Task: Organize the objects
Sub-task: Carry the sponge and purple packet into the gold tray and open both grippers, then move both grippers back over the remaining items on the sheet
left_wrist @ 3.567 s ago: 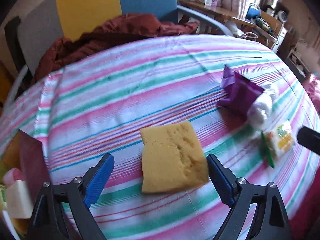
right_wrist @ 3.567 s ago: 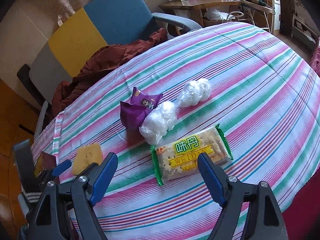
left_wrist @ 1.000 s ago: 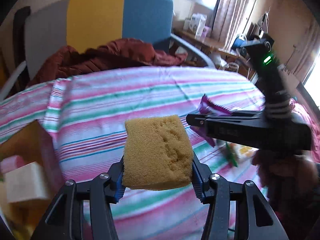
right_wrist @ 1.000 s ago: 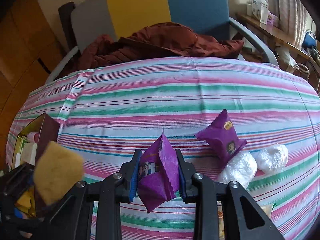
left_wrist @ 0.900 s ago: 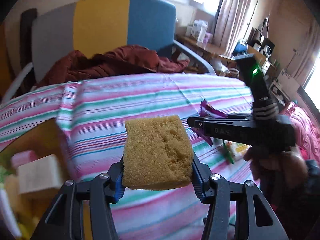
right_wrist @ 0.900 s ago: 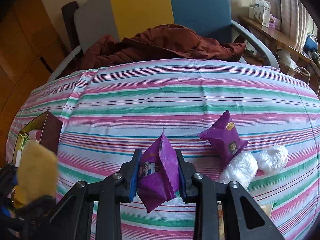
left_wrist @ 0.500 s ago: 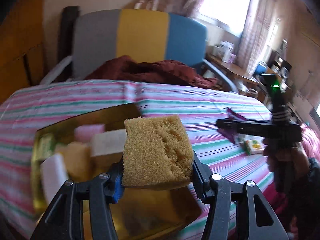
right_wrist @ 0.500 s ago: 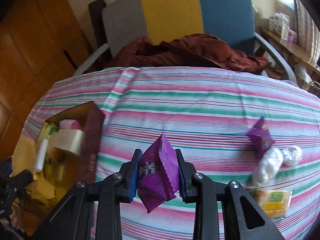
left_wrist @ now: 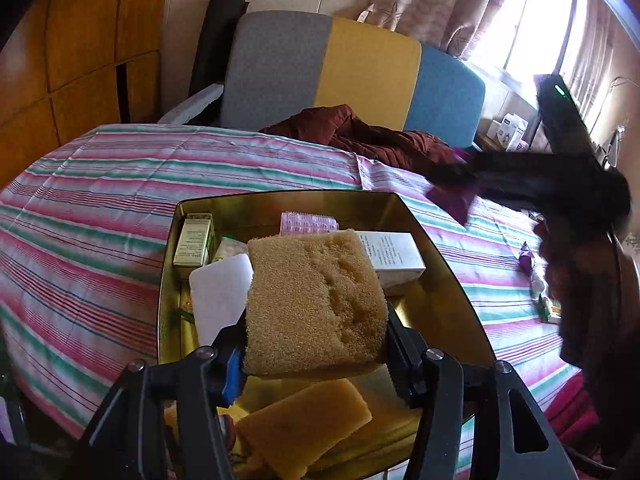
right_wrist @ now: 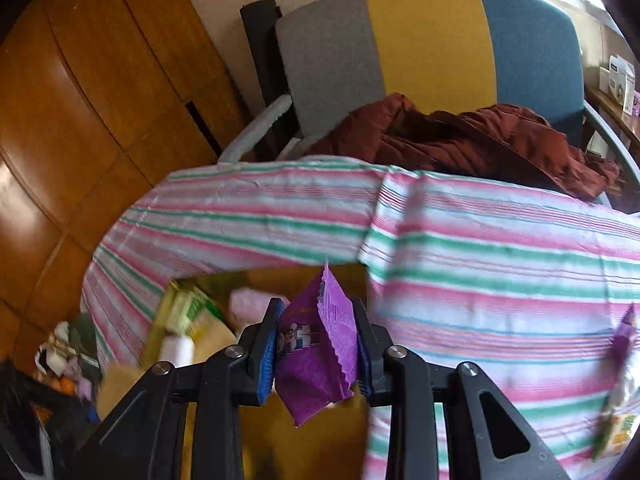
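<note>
Over the gold tray (left_wrist: 436,256) at the left edge of the striped tablecloth (left_wrist: 100,208), the left gripper (left_wrist: 314,354) carries a yellow sponge (left_wrist: 312,304), its jaws easing apart though both pads touch it. To its right, the right gripper (right_wrist: 316,354) is clamped on a purple snack packet (right_wrist: 320,356) above the tray's right rim.

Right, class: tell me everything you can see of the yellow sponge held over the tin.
The yellow sponge is a thick, squarish block of coarse, porous foam with shallow dents on its upper face. It sits tilted between the blue-padded fingers of the left hand-held gripper, whose jaws are opening, pads at its two sides. It hangs above the gold tin, over another yellow sponge and white boxes, touching none of them as far as the view shows.
</note>
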`<state>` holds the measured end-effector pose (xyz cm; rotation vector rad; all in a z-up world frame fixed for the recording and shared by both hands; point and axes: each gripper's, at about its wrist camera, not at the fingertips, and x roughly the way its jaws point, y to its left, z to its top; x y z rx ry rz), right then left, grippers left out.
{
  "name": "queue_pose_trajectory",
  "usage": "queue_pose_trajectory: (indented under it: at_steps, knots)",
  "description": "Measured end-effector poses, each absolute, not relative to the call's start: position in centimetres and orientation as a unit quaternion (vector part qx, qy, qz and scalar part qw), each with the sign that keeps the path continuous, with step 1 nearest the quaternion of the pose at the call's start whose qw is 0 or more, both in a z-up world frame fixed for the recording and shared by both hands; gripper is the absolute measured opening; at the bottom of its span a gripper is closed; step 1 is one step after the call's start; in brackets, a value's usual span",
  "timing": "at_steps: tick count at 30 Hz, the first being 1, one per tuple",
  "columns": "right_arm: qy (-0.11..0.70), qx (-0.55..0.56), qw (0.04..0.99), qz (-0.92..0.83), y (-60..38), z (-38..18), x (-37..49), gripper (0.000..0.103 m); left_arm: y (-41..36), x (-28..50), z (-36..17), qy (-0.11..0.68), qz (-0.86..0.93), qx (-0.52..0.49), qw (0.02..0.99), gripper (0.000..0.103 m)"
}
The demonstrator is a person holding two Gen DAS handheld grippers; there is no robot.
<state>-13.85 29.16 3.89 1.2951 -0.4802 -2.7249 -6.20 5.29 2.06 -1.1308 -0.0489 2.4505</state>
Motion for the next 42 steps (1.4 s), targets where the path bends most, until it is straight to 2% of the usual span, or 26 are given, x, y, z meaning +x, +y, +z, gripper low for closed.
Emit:
queue_pose_trajectory:
  at_steps: [2, 5, 8, 17, 20, 26, 34, 42]
  knots:
    - [-0.160, 0.421, 0.041, -0.892, 28.3, 3.8, -14.9, 0.033, 5.1, -6.4, 1.7, -0.019, 0.885, -0.411, 0.219, 0.058]
    - [-0.170, 0.420, 0.040, -0.891, 27.7, 3.8, -15.7, 0.051, 5.1, -6.8, 1.4, -0.024, 0.880, -0.419, 0.223, 0.062]
    - [-0.170, 0.421, 0.039, -0.890, 27.5, 3.8, -15.4, 0.052, 5.0, -6.8, 1.3, -0.035, 0.878, -0.419, 0.228, 0.072]
    - [-0.163, 0.446, 0.033, -0.880, 27.4, 2.2, -11.3, 0.056, 4.8, -6.3, 1.5, -0.039, 0.884, -0.409, 0.221, 0.073]
    - [-0.147, 0.447, 0.028, -0.882, 26.9, 1.8, -9.4, 0.064, 4.7, -5.8, 1.4, -0.033, 0.885, -0.411, 0.215, 0.073]
    - [-0.109, 0.443, 0.024, -0.890, 25.6, 1.5, -6.3, 0.071, 5.0, -4.6, 1.2, -0.016, 0.891, -0.406, 0.203, 0.078]
    - [-0.073, 0.442, 0.023, -0.894, 23.2, 0.5, -3.2, 0.075, 5.0, -3.4, 1.8, -0.001, 0.904, -0.391, 0.174, 0.086]
    - [-0.072, 0.450, 0.017, -0.890, 22.5, -0.6, -1.7, 0.079, 4.9, -1.9, 2.1, 0.021, 0.912, -0.375, 0.164, 0.087]
